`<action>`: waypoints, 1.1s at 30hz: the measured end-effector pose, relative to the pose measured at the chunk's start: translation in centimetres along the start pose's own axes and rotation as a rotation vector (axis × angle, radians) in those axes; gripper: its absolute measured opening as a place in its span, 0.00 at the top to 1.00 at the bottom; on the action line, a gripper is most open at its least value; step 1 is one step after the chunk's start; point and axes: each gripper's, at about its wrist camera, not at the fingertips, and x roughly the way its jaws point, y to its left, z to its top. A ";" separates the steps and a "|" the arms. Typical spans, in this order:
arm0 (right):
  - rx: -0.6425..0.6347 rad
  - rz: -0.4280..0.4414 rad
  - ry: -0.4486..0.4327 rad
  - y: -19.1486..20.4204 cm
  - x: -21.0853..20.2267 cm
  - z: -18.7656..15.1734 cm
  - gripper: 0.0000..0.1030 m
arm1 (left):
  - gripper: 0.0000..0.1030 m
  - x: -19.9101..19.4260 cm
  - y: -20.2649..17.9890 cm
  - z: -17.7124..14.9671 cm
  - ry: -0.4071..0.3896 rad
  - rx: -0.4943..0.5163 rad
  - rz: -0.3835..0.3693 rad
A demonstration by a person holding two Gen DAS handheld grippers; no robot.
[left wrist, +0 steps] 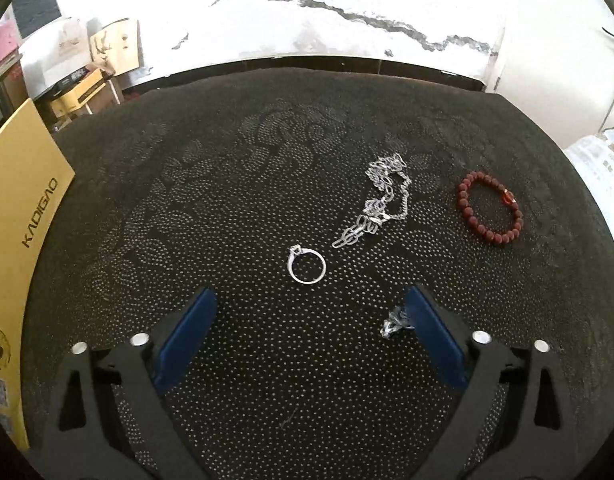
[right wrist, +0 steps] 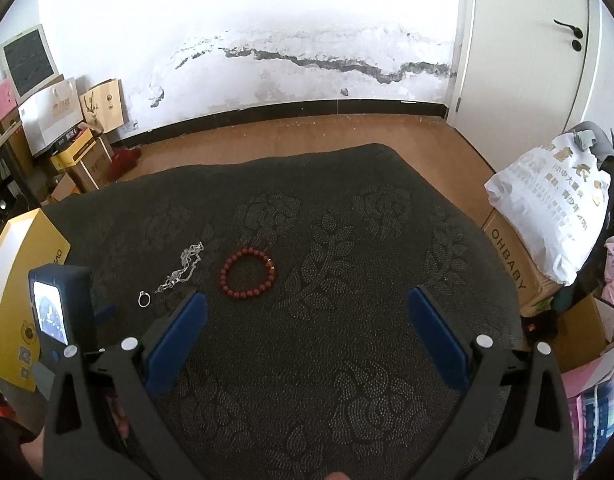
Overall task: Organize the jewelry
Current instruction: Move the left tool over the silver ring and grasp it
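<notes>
A silver ring (left wrist: 306,266) lies on the dark patterned cloth (left wrist: 227,184), just ahead of my open, empty left gripper (left wrist: 309,300). A silver chain (left wrist: 377,200) lies beyond it to the right, and a red bead bracelet (left wrist: 490,208) further right. A small silver piece (left wrist: 394,322) lies against the inner face of the left gripper's right finger. In the right wrist view the ring (right wrist: 144,299), chain (right wrist: 183,268) and bracelet (right wrist: 248,273) lie ahead and left of my open, empty right gripper (right wrist: 307,304).
A yellow box (left wrist: 19,240) lies at the cloth's left edge; it also shows in the right wrist view (right wrist: 15,276). The left gripper's body with a screen (right wrist: 63,308) sits left. Bags and cardboard boxes (right wrist: 547,216) stand right of the cloth.
</notes>
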 end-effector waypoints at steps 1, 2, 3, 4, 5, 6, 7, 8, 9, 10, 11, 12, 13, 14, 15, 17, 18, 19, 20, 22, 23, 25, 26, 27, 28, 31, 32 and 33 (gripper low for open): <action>0.005 0.003 0.001 -0.1 0.1 0.1 0.06 | 0.14 0.0 0.0 0.1 -0.003 0.005 0.001; 0.009 0.002 0.002 -0.2 0.2 0.2 0.06 | 0.23 0.0 -0.1 0.2 -0.007 0.006 0.007; 0.014 0.003 0.005 -0.3 0.3 0.3 0.06 | 0.30 0.0 0.1 0.4 -0.018 0.002 0.025; 0.019 0.006 0.007 -0.4 0.3 0.3 0.06 | 0.31 0.0 0.3 0.5 -0.018 -0.006 0.025; 0.027 0.016 0.005 -0.4 0.3 0.4 0.06 | 0.33 0.1 0.3 0.6 -0.018 -0.001 0.028; 0.029 0.019 0.003 -0.5 0.2 0.5 0.06 | 0.37 0.0 0.2 0.7 -0.021 0.004 0.029; 0.030 0.019 0.001 -0.5 0.2 0.5 0.06 | 0.38 0.0 0.1 0.7 -0.023 0.003 0.030; 0.032 0.023 0.000 -0.5 0.1 0.5 0.06 | 0.46 0.0 0.0 0.8 -0.026 0.008 0.033; 0.034 0.026 0.000 -0.4 0.1 0.5 0.06 | 0.61 -0.1 -0.2 0.9 -0.032 0.018 0.021; 0.034 0.028 -0.001 -0.4 0.1 0.5 0.06 | 0.64 -0.2 -0.3 0.9 -0.033 0.027 0.022; 0.033 0.027 -0.002 -0.3 0.0 0.4 0.06 | 0.65 -0.2 -0.4 0.9 -0.033 0.026 0.021; 0.032 0.028 -0.003 -0.3 0.0 0.4 0.06 | 0.68 -0.2 -0.5 0.9 -0.035 0.029 0.023; 0.031 0.026 -0.003 -0.2 0.0 0.4 0.06 | 0.69 -0.2 -0.4 1.0 -0.035 0.030 0.023; 0.032 0.025 -0.002 -0.2 0.0 0.4 0.06 | 0.74 -0.3 -0.3 1.0 -0.034 0.026 0.024; 0.035 0.025 -0.001 -0.3 0.1 0.4 0.06 | 0.82 -0.3 -0.1 1.0 -0.033 0.019 0.026; 0.038 0.025 -0.004 -0.3 0.1 0.5 0.06 | 0.82 -0.3 0.1 1.2 -0.028 0.014 0.014; 0.037 0.022 -0.004 -0.3 0.1 0.6 0.06 | 0.82 -0.3 0.1 1.2 -0.026 0.015 0.009; 0.036 0.022 -0.001 -0.3 0.2 0.6 0.06 | 0.82 -0.4 0.1 1.2 -0.026 0.019 0.007; 0.034 0.023 0.000 -0.2 0.2 0.6 0.06 | 0.82 -0.4 0.2 1.2 -0.025 0.020 0.000; 0.026 0.017 0.004 -0.1 0.5 0.5 0.06 | 0.82 -0.6 0.0 1.3 -0.020 0.022 -0.017; 0.024 0.016 0.007 -0.1 0.6 0.5 0.06 | 0.82 -0.7 -0.1 1.2 -0.020 0.030 -0.015; 0.022 0.014 0.013 -0.1 0.9 0.4 0.06 | 0.82 -1.1 -0.1 1.3 -0.023 0.030 -0.016; 0.020 0.011 0.015 -0.1 1.0 0.4 0.06 | 0.82 -1.4 0.0 1.4 -0.016 0.024 -0.021; 0.015 0.008 0.018 0.0 1.1 0.4 0.06 | 0.82 -1.6 0.0 1.4 -0.017 0.024 -0.016; 0.010 0.002 0.021 0.0 1.3 0.3 0.06 | 0.82 -2.0 0.1 1.4 -0.022 0.031 -0.006; 0.002 -0.002 0.040 0.2 2.0 0.2 0.06 | 0.82 -3.1 0.4 1.5 -0.031 0.040 0.001; -0.009 -0.006 0.046 0.5 2.3 0.1 0.06 | 0.82 -3.3 0.4 1.6 -0.032 0.047 0.007; -0.019 -0.010 0.054 0.7 2.6 -0.1 0.06 | 0.82 -3.8 0.5 1.6 -0.037 0.052 0.015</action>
